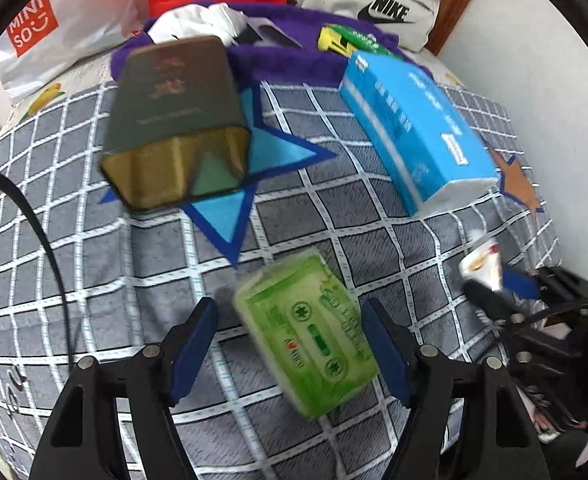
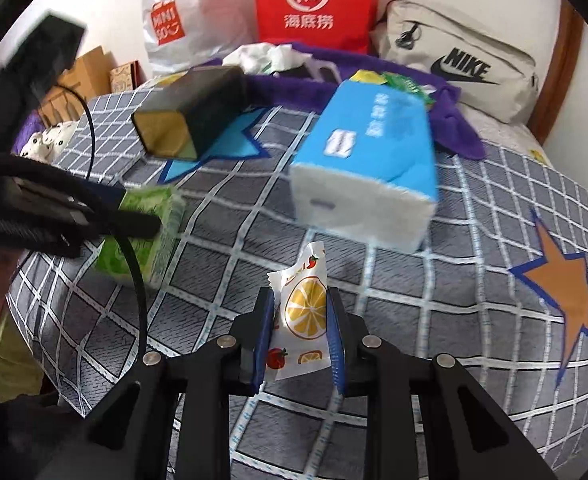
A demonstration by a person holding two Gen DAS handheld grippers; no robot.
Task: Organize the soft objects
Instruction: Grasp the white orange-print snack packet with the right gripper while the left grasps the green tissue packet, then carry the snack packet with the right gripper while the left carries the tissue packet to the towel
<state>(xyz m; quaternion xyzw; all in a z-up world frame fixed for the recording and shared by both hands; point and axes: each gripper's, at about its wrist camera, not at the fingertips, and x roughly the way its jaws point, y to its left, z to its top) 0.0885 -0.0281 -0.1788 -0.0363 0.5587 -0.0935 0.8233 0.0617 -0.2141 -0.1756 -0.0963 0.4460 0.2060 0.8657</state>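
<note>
While my right gripper [image 2: 299, 316] pinches a lemon-print packet [image 2: 302, 312] between its fingers, my left gripper [image 1: 290, 334] spreads wide around a green tissue pack [image 1: 307, 336].

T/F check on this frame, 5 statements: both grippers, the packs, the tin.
1. The right gripper is shut on the lemon-print sachet. True.
2. The left gripper is clamped on the green tissue pack. False: its jaws stand open on either side of the pack, with a gap on the left side.
3. The dark green tin stands upright. False: it lies on its side, open gold interior facing the cameras.
4. The blue tissue pack lies on the checked bedspread. True.
5. The orange star patch is under the tin. False: a blue star is.
</note>
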